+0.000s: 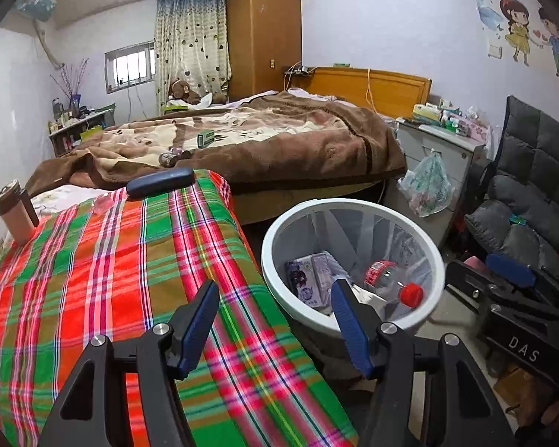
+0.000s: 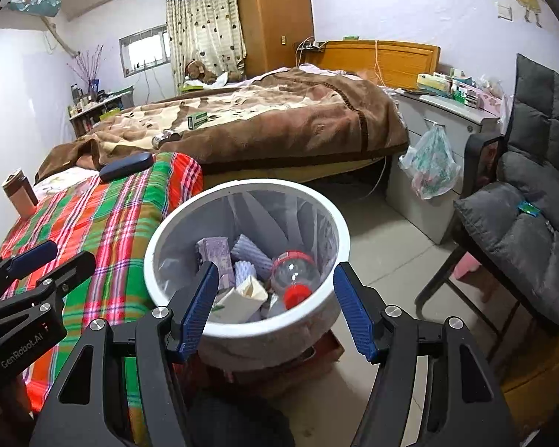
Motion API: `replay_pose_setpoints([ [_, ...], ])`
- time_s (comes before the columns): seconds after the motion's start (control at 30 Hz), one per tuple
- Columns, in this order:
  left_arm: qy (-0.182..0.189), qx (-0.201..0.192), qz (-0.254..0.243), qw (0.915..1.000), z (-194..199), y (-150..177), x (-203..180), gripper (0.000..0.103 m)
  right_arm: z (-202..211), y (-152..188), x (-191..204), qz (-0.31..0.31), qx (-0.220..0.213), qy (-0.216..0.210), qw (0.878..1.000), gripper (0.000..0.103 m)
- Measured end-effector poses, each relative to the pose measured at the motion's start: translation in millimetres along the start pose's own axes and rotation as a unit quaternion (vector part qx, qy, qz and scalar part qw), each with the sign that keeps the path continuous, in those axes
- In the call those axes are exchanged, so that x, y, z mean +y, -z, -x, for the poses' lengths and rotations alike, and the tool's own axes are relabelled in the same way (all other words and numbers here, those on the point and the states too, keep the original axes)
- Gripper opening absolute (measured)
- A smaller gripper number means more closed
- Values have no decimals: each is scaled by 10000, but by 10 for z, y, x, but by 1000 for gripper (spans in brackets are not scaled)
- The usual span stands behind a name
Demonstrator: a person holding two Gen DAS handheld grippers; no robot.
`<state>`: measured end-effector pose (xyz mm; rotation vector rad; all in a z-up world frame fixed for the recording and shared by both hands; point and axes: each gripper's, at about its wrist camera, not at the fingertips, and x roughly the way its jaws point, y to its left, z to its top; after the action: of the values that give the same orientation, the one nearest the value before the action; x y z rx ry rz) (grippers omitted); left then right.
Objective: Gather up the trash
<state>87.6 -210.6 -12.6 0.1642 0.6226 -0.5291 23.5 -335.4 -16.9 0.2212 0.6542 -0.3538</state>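
Observation:
A white trash bin with a clear liner stands on the floor beside the plaid-covered surface. In it lie a clear bottle with a red cap, a purple carton, foam sleeves and white paper. My left gripper hangs open and empty over the plaid edge and the bin's left rim. My right gripper is open and empty above the bin's near rim. On the brown blanket sit a green box and a crumpled shiny item.
A dark blue case, a brown tumbler and a small clear wrapper rest on the plaid cloth. A grey padded chair holds a teal wrapper. A plastic bag hangs on the white cabinet.

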Motion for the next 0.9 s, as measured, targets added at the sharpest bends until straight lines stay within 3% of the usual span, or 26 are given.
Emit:
replay_pose_setpoints([
  [0.37, -74, -101, -50, 9999, 240, 199, -30, 62, 119, 134, 83, -80, -169, -4, 9998, 66],
  [0.9, -163, -71, 21, 9998, 284, 227, -10, 62, 179, 202, 134, -67, -283, 37, 9996, 66],
])
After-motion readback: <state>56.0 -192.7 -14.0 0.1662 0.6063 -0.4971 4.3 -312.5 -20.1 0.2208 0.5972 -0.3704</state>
